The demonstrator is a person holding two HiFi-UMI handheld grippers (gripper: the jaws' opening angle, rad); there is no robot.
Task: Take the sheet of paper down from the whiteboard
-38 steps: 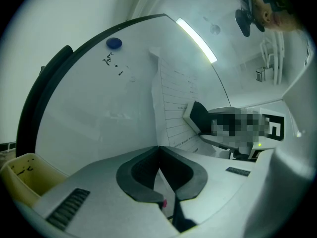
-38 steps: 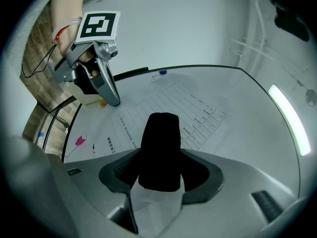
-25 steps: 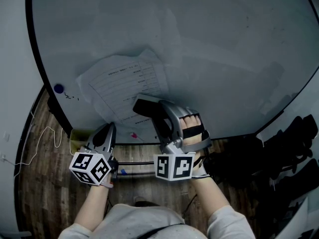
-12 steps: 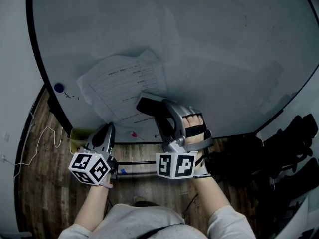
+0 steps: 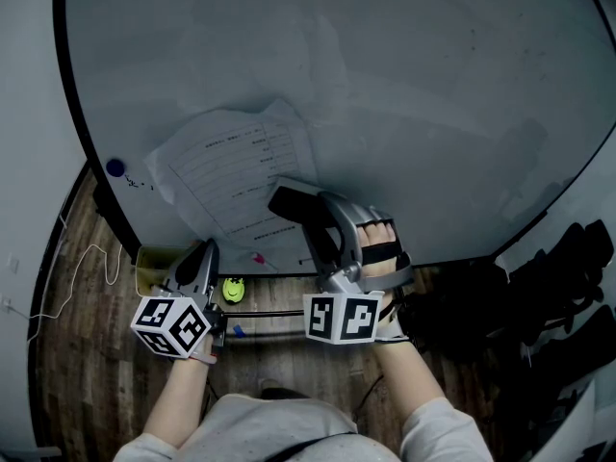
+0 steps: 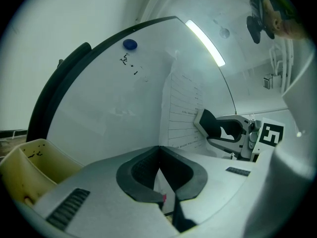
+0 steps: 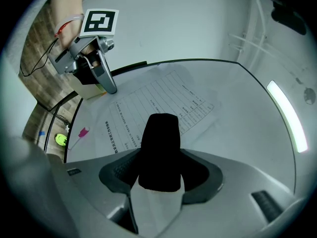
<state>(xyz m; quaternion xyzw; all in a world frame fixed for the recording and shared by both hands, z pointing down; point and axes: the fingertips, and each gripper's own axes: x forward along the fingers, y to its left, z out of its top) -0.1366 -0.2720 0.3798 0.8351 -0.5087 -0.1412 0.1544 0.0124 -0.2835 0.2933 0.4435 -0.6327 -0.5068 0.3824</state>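
Grey whiteboard (image 5: pixel 404 85) over plank floor (image 5: pixel 87 354); I'm pinching white printed paper sheet (image 5: pixel 236 166) with right hand-held gripper (image 5: pixel 289 200), left hand-held gripper (image 5: pixel 207 248) pressing together; lime-green disc (image 5: pixel 232 289) newly lying on floor.

Creased sheet of paper (image 5: pixel 241 176) on whiteboard (image 5: pixel 433 85)

Floor (image 5: pixel 67 383): lay in dark wood planks.
Wall (image 5: pixel 24 114): stood pale at left.
Light (image 6: pixel 205 43): one long bright strip glowed.

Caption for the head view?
Left gripper shut on the sheet of paper on the whiteboard; right gripper at its lower edge.
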